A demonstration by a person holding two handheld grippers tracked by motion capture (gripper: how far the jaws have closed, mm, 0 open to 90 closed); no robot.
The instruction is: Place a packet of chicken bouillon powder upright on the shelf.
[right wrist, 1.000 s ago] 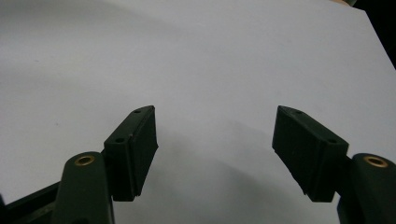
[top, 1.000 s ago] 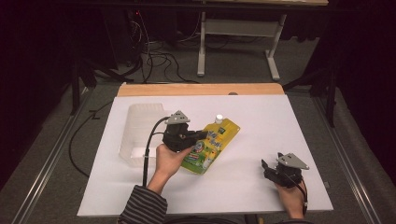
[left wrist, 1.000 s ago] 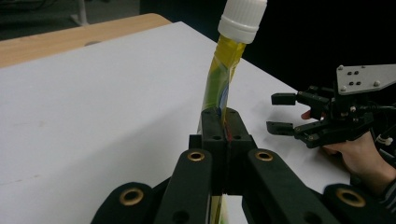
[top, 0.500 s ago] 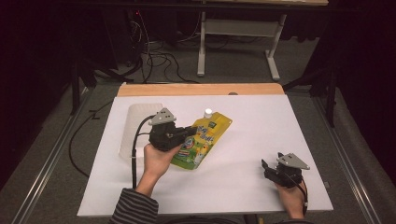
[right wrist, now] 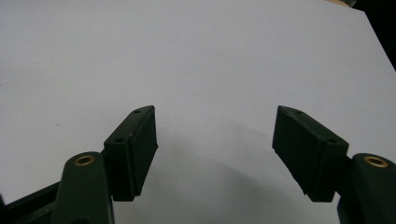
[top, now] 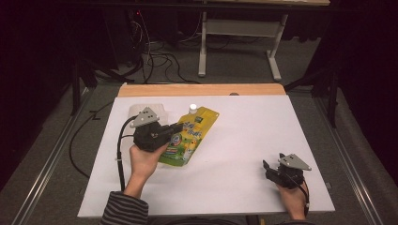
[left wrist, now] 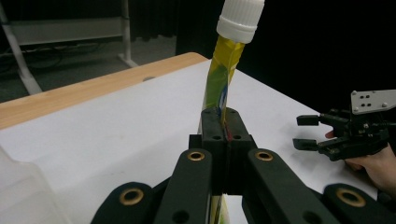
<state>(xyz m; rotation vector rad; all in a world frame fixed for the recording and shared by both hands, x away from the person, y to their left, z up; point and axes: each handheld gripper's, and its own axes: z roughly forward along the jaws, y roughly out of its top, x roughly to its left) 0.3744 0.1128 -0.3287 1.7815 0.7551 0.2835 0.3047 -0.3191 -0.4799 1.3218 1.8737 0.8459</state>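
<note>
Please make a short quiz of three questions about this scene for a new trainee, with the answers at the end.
1. True or false: the left gripper is shut on the yellow pouch.
2. What colour is the pouch's cap?
3. The right gripper is: A) shut on the pouch, B) open above the white table, C) holding the clear container.

Key
1. True: its jaws pinch the pouch's edge.
2. White.
3. B: nothing is between its jaws.

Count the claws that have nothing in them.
1. The right claw, near the table's front right corner, is open and empty. The left claw is shut on the pouch.
</note>
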